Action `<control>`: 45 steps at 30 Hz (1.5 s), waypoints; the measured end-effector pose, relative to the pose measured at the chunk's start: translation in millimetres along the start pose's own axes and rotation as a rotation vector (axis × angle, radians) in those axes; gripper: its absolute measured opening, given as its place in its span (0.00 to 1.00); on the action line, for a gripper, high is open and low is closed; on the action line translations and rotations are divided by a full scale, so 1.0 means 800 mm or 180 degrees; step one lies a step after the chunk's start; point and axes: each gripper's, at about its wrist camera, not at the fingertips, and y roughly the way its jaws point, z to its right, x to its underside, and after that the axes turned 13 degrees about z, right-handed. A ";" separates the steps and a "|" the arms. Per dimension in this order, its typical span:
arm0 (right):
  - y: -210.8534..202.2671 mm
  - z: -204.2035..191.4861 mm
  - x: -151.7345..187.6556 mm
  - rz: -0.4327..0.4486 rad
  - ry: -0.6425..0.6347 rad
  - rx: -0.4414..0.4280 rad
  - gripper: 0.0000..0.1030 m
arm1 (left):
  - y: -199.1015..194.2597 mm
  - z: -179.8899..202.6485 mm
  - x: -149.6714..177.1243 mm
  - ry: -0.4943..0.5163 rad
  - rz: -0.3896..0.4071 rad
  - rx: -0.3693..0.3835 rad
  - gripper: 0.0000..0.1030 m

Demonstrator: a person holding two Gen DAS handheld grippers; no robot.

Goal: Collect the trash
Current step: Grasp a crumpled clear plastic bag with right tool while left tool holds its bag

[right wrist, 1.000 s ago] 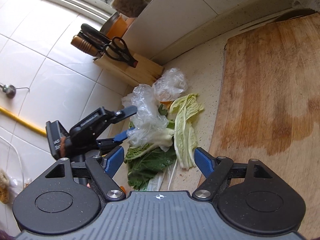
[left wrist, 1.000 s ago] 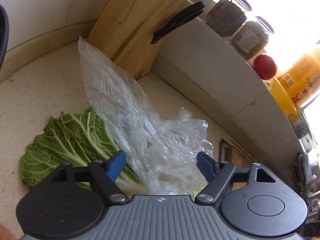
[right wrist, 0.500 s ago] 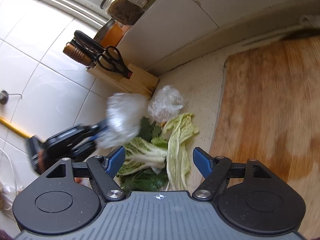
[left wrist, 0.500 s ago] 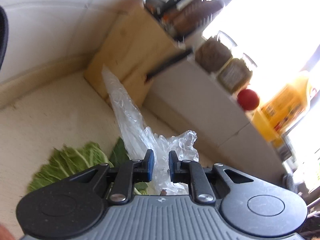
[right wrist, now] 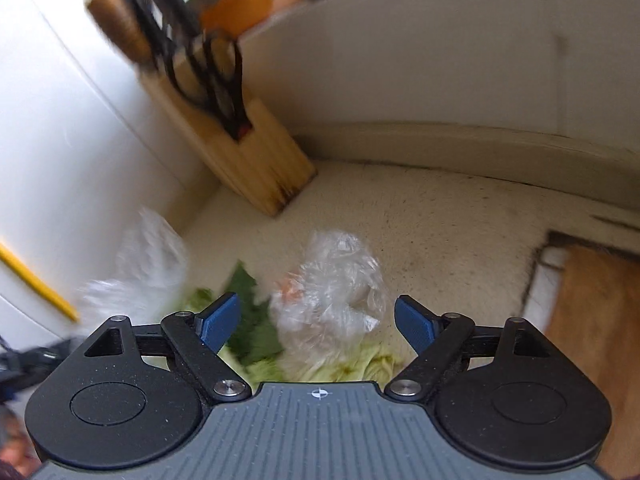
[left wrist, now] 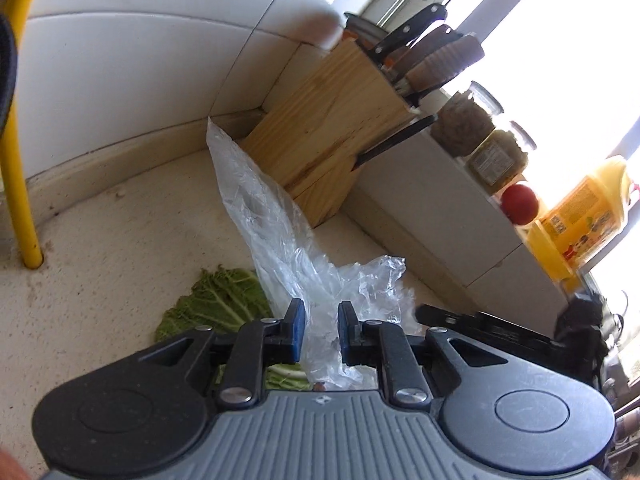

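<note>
Between the blue pads of the left gripper [left wrist: 319,330], in the left wrist view, a clear plastic bag [left wrist: 280,236] is pinched and stretches ahead toward the knife block [left wrist: 320,136]. A cabbage leaf [left wrist: 220,304] lies left of the fingers, its near end hidden by the gripper body.

The right wrist view is blurred. The right gripper [right wrist: 317,322] is spread wide, holding nothing, with a crumpled plastic wrap [right wrist: 332,292] ahead between its fingers, over leaves [right wrist: 256,332]. Something orange inside the wrap is unclear.

Left tool [left wrist: 319,330] pinched narrow; right tool [right wrist: 317,320] spread wide.
</note>
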 end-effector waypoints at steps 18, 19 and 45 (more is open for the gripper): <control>-0.008 0.015 0.003 0.0036 0.0037 0.0044 0.50 | 0.045 -0.013 0.008 -0.0135 -0.0058 0.0043 0.12; -0.007 0.017 0.002 0.0057 0.0067 0.0047 0.67 | 0.042 -0.012 0.007 -0.0110 -0.0043 0.0046 0.11; -0.075 0.046 -0.001 0.0356 0.0701 -0.0371 0.29 | 0.001 -0.012 -0.020 -0.0311 0.0175 0.0299 0.05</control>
